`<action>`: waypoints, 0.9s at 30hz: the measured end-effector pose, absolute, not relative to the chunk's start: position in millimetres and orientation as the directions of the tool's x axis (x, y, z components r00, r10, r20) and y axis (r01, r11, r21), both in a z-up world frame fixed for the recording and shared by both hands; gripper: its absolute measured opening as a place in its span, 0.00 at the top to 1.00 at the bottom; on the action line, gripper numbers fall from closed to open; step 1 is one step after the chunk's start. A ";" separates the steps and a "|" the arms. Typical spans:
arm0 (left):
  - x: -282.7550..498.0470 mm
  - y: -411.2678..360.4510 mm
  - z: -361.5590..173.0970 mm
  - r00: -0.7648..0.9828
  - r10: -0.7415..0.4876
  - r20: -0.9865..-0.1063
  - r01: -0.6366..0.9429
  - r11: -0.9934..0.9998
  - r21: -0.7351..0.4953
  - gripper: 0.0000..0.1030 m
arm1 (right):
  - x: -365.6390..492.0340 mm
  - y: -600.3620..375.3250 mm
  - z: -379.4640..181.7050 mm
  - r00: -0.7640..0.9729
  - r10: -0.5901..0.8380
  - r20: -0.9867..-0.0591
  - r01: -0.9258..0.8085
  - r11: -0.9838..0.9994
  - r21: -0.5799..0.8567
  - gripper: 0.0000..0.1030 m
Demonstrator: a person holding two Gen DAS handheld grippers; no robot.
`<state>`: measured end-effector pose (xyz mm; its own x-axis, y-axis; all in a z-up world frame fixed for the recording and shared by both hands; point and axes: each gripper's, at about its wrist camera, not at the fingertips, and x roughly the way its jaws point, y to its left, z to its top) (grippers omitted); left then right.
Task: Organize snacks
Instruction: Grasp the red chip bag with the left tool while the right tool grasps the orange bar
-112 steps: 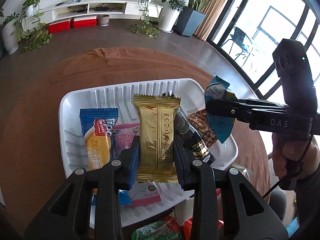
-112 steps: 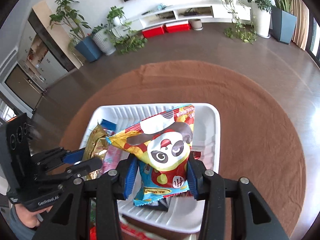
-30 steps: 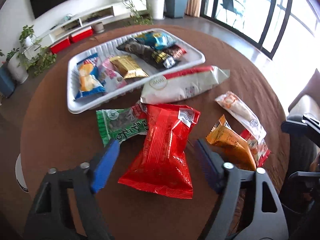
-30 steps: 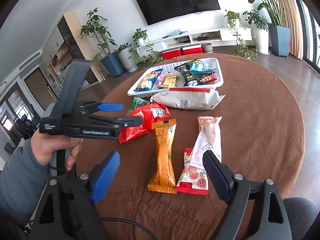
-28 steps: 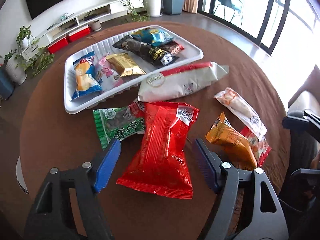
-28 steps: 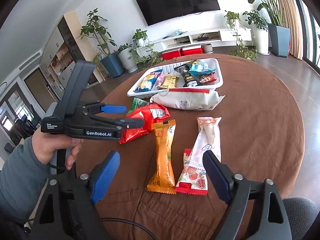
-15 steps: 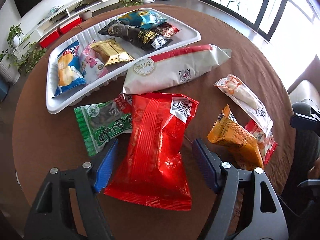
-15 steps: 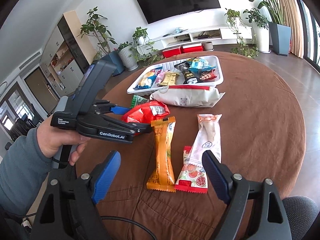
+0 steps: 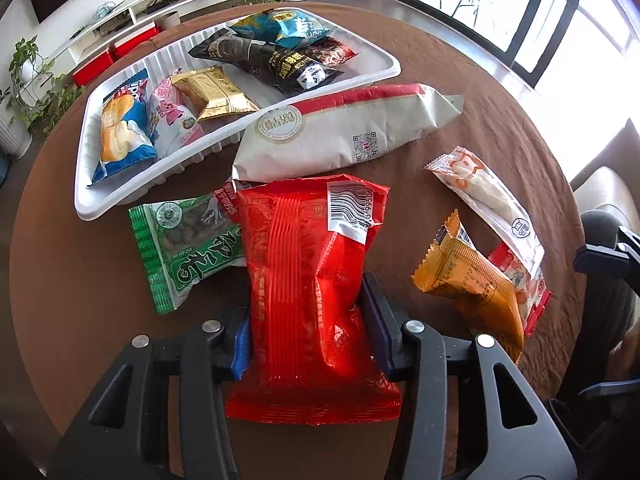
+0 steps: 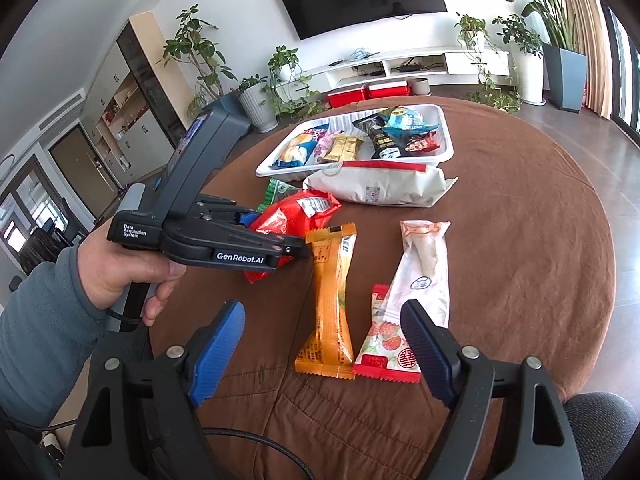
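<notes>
My left gripper [image 9: 306,320] is shut on a red snack bag [image 9: 312,280], squeezing its lower half on the brown table; the bag also shows in the right wrist view [image 10: 292,220]. The white tray [image 9: 96,200] at the back holds several snacks. A green packet [image 9: 184,248], a long white-and-red bag [image 9: 340,136], an orange packet [image 9: 472,284] and a white packet [image 9: 488,196] lie loose around it. My right gripper [image 10: 324,344] is open and empty above the table's near edge, over the orange packet [image 10: 330,300] and a red-white packet [image 10: 384,340].
The round table has a brown cloth [image 10: 520,240]. A dark chair [image 10: 600,420] sits at its near right edge. Plants, a TV shelf and cabinets stand far behind the table.
My left gripper has moved forward and down and closed on the red bag, which it straddled open before. Both grippers held snacks over the tray 3.7 s ago. The right gripper has stayed open.
</notes>
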<state>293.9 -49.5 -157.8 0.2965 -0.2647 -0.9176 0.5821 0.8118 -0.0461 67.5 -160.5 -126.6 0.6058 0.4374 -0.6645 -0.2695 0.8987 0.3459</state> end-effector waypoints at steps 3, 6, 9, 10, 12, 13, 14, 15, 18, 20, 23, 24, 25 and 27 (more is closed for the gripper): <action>291.7 -45.1 -157.2 0.295 -0.287 -0.911 0.577 0.814 -0.070 0.63 | 67.2 -156.3 -127.0 0.601 0.438 -0.668 -0.279 0.899 0.338 0.20; 287.8 -36.5 -156.4 0.299 -0.302 -0.905 0.564 0.821 -0.088 0.65 | 69.9 -151.3 -129.0 0.591 0.435 -0.679 -0.286 0.900 0.329 0.23; 281.7 -25.4 -156.5 0.303 -0.317 -0.899 0.543 0.833 -0.111 0.66 | 73.8 -146.7 -131.6 0.580 0.432 -0.691 -0.292 0.902 0.319 0.25; 279.1 -20.7 -156.6 0.307 -0.323 -0.895 0.532 0.838 -0.120 0.66 | 76.0 -144.8 -132.1 0.577 0.431 -0.694 -0.294 0.902 0.316 0.25; 271.3 -12.2 -156.7 0.314 -0.329 -0.890 0.518 0.846 -0.130 0.66 | 80.1 -141.1 -133.1 0.569 0.431 -0.700 -0.296 0.902 0.315 0.26; 267.2 -7.5 -156.6 0.317 -0.335 -0.887 0.509 0.850 -0.139 0.66 | 81.6 -138.6 -133.6 0.564 0.434 -0.703 -0.299 0.900 0.316 0.27; 263.1 -3.5 -156.5 0.319 -0.341 -0.884 0.500 0.853 -0.149 0.67 | 84.5 -135.3 -133.5 0.558 0.435 -0.707 -0.306 0.900 0.312 0.27; 260.3 -0.5 -157.1 0.322 -0.347 -0.881 0.493 0.856 -0.157 0.67 | 86.1 -132.6 -133.7 0.556 0.430 -0.711 -0.310 0.901 0.303 0.28; 247.2 11.3 -158.7 0.331 -0.368 -0.869 0.465 0.865 -0.189 0.67 | 95.6 -126.2 -137.3 0.539 0.417 -0.732 -0.303 0.907 0.293 0.30; 238.5 16.6 -158.4 0.340 -0.385 -0.858 0.452 0.867 -0.210 0.67 | 100.9 -123.5 -141.0 0.524 0.412 -0.745 -0.294 0.909 0.296 0.32; 226.3 24.4 -158.5 0.348 -0.411 -0.842 0.438 0.866 -0.242 0.67 | 109.0 -120.5 -147.1 0.503 0.406 -0.763 -0.286 0.911 0.296 0.35; 222.6 26.7 -157.9 0.349 -0.417 -0.839 0.434 0.866 -0.249 0.67 | 110.2 -119.3 -148.4 0.499 0.403 -0.767 -0.283 0.913 0.295 0.35; 219.3 28.3 -157.6 0.350 -0.422 -0.836 0.430 0.866 -0.257 0.67 | 112.5 -119.1 -149.9 0.493 0.398 -0.774 -0.278 0.915 0.293 0.35; 214.8 31.2 -158.7 0.351 -0.432 -0.831 0.421 0.865 -0.272 0.67 | 115.4 -119.3 -152.3 0.485 0.395 -0.780 -0.271 0.916 0.295 0.36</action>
